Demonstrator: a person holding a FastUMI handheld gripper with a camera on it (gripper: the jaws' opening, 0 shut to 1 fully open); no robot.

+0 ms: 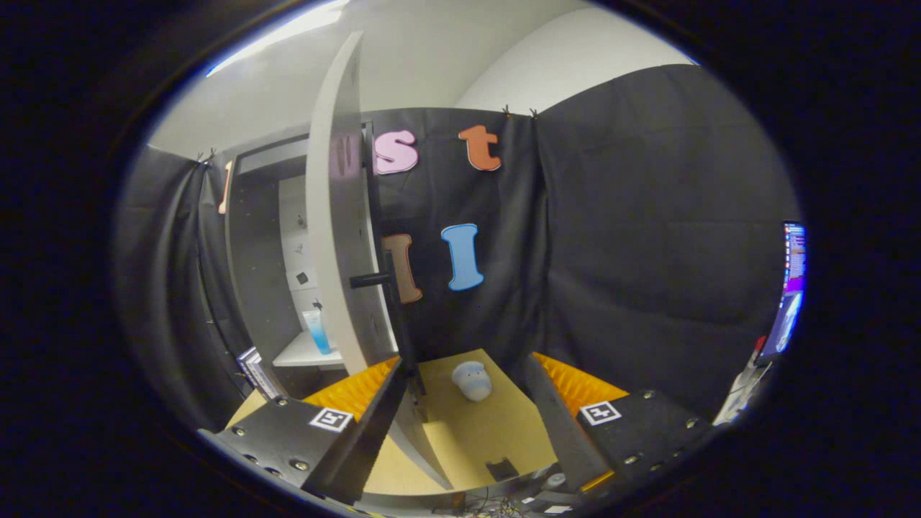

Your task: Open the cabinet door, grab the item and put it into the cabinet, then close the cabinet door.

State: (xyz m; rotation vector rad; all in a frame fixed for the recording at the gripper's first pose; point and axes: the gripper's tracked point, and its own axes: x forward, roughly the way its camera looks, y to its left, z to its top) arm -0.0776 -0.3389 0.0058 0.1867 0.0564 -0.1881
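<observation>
The cabinet door (337,237) stands wide open and I see it nearly edge-on, its black handle (374,279) sticking out toward me. Its lower edge runs down past my left finger (374,417). Left of the door, the open cabinet (259,252) holds a blue bottle (316,332) on a white shelf (302,354). A small pale blue and white item (472,380) lies on the tan table (489,432), just ahead of my fingers and between their lines. My gripper (465,364) is open with nothing held.
A lit monitor (788,288) stands at the far right by the table's edge. A small printed booklet (253,368) leans at the foot of the cabinet. Cables hang below the table's near edge.
</observation>
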